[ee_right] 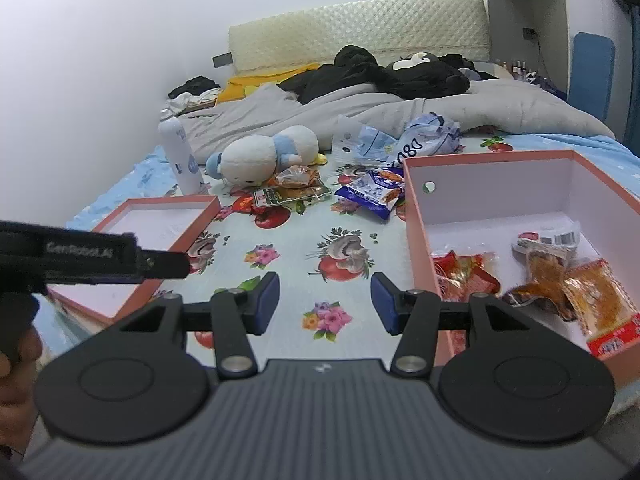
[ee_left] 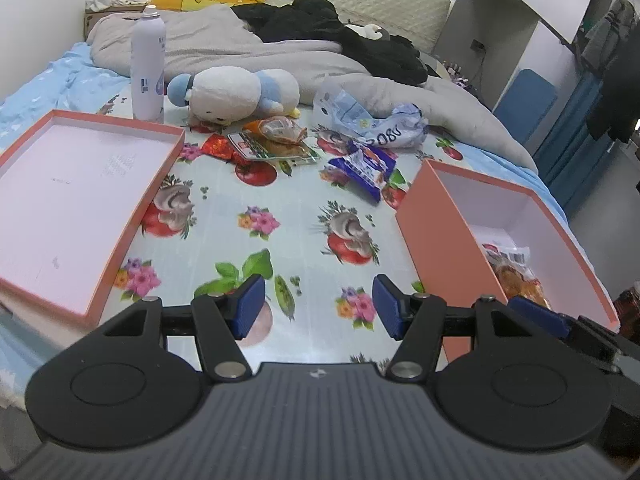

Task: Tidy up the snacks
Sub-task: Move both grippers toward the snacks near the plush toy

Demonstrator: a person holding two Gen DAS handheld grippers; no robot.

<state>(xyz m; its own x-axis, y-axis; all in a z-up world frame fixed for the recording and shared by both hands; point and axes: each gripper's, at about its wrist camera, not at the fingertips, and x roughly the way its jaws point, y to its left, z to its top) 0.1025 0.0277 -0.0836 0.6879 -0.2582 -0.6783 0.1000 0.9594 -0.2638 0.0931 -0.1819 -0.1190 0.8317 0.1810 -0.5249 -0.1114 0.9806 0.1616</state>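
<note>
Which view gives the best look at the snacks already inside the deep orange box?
The right wrist view: the snacks lie in plain sight inside the deep orange box. The left wrist view shows only a sliver behind the near wall.

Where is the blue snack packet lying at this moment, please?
In both wrist views the blue snack packet lies on the printed cloth, just left of the deep pink box and right of the orange snack packets.

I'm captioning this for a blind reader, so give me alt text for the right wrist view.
An open right gripper hovers empty over a flowered cloth, beside a pink box already holding several snack packets. More snacks lie loose farther back near a plush toy, with a shallow pink lid to the left.
</note>
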